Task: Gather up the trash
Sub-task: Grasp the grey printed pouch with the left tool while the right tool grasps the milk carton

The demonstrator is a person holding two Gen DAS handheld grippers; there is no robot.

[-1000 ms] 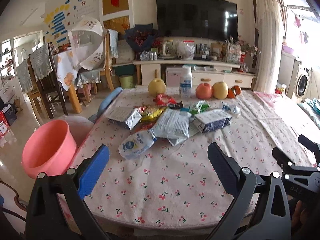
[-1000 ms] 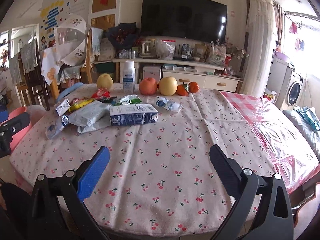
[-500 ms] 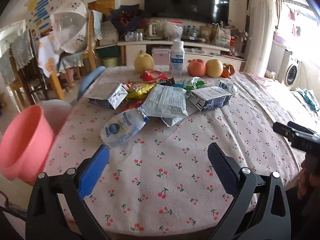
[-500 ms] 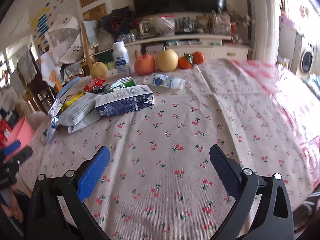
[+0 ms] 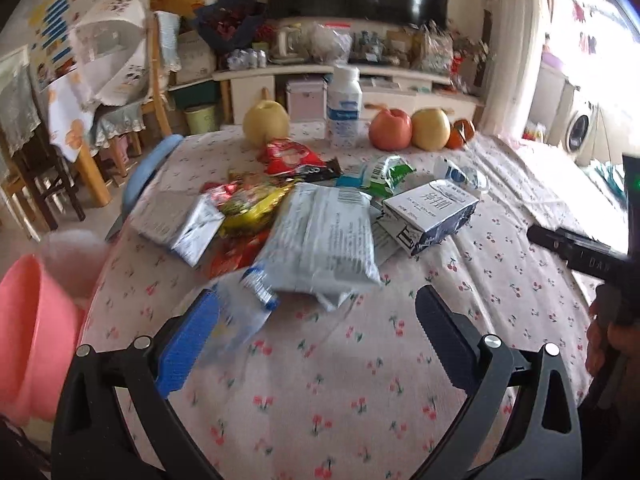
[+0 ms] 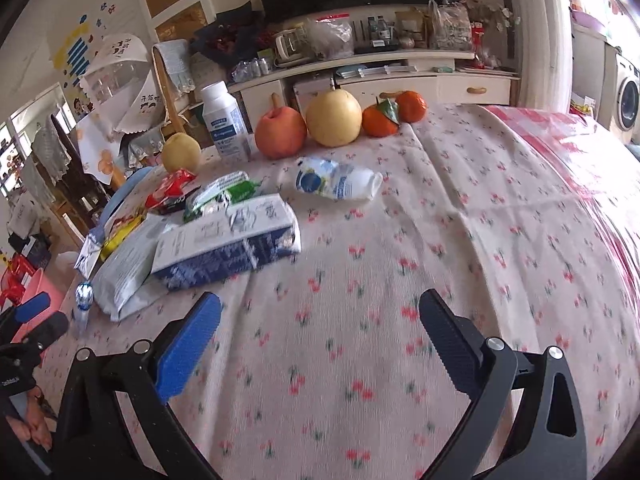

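A living room with a dark television behind, and before us a desk (image 5: 360, 364) under a cherry-print cloth. The trash lies heaped toward its left half — a large grey packet (image 5: 320, 236), a milk carton (image 5: 432, 212), a crumpled clear bottle (image 5: 240, 312) nearest the left tongs (image 5: 316, 320). Our left tongs hover wide apart just short of that bottle. Our right tongs (image 6: 320, 328) are also spread apart, empty, over bare cloth. A pink bucket (image 5: 28, 332) sits beside the desk's left edge.
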